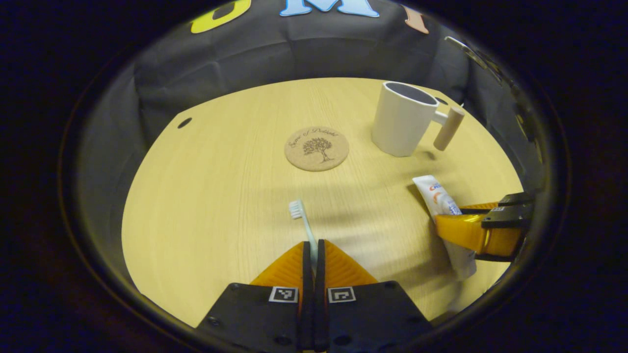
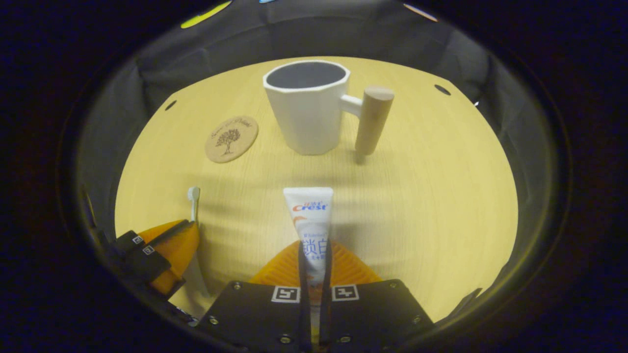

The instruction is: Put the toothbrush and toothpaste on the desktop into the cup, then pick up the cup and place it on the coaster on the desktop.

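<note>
Now both items pinched. Left tool closed on toothbrush handle, bristle head pointing ahead over bench. Right tool closed on toothpaste tube, flat end forward. Whether either has left bench surface: hard to judge. Cup upright ahead, mouth open, handle on right; coaster just beside it on left. Advice: lift, carry one item at a time over rim, tip upright, release low, avoid knocking cup.
</note>
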A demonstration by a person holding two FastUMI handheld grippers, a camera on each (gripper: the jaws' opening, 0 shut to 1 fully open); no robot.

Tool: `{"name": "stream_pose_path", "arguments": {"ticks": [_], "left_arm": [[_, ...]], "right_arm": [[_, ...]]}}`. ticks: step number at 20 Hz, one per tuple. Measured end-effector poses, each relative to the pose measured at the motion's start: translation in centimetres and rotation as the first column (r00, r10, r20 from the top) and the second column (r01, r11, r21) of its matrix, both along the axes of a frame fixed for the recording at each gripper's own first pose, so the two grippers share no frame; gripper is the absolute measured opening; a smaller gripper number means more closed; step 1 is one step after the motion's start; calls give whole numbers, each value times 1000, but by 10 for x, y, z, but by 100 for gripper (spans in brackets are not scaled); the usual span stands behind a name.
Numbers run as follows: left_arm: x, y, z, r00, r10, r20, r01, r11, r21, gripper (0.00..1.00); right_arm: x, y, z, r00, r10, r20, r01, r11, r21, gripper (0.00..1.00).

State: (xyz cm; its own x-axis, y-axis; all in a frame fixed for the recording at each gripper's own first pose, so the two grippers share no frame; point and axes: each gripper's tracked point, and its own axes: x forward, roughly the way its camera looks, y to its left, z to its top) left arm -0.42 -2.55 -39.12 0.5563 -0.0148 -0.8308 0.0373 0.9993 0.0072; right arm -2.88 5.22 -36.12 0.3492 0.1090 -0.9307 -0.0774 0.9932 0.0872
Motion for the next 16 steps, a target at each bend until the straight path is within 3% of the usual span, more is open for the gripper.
{"name": "stream_pose_path", "arguments": {"ticks": [7,16], "left_arm": [[10,2,8,998,-5,65,4,1000,9,8],[22,15,51,984,7,181,-7,1000,-3,8]], "right_arm": [[0,4,1,999,17,37,-19,998,58,9],[-4,13,58,989,24,149,-49,985,168,8]]}}
